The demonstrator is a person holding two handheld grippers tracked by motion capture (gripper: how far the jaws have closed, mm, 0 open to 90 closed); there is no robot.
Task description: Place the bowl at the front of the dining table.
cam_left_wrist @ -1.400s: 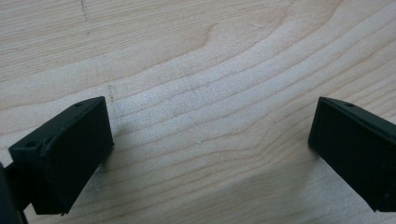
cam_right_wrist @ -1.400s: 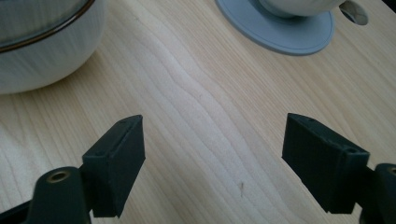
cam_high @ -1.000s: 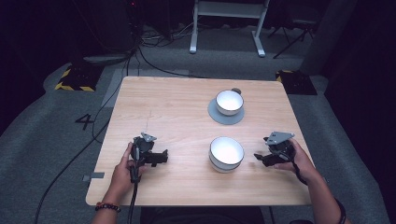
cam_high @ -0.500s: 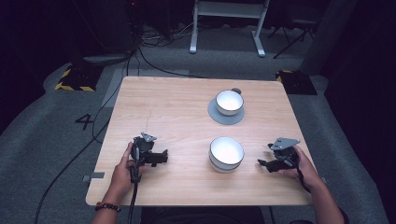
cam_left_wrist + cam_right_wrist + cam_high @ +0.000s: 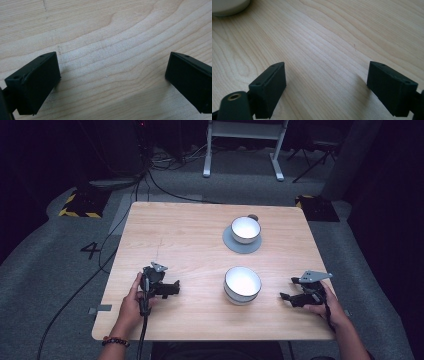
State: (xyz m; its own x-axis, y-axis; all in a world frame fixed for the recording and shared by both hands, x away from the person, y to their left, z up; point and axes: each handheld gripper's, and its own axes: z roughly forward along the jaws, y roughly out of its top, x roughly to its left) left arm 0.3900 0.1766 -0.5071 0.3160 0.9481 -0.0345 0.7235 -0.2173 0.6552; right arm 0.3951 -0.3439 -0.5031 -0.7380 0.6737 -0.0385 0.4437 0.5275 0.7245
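Bowl (image 5: 242,285) sits just below the centre of the wooden table (image 5: 190,245) in the high view, with a cup (image 5: 245,229) on a grey saucer (image 5: 235,245) at twelve o'clock from it. Left gripper (image 5: 172,288) rests at its nine o'clock, pointing towards it; right gripper (image 5: 289,289) lies at three o'clock, pointing back, with nothing between. Cables cross grey carpet beyond.

Left gripper view: jaws wide apart over bare wood grain, empty.

Right gripper view: jaws, just opened further, spread wide and empty; bowl's rim (image 5: 227,6) at eleven o'clock.
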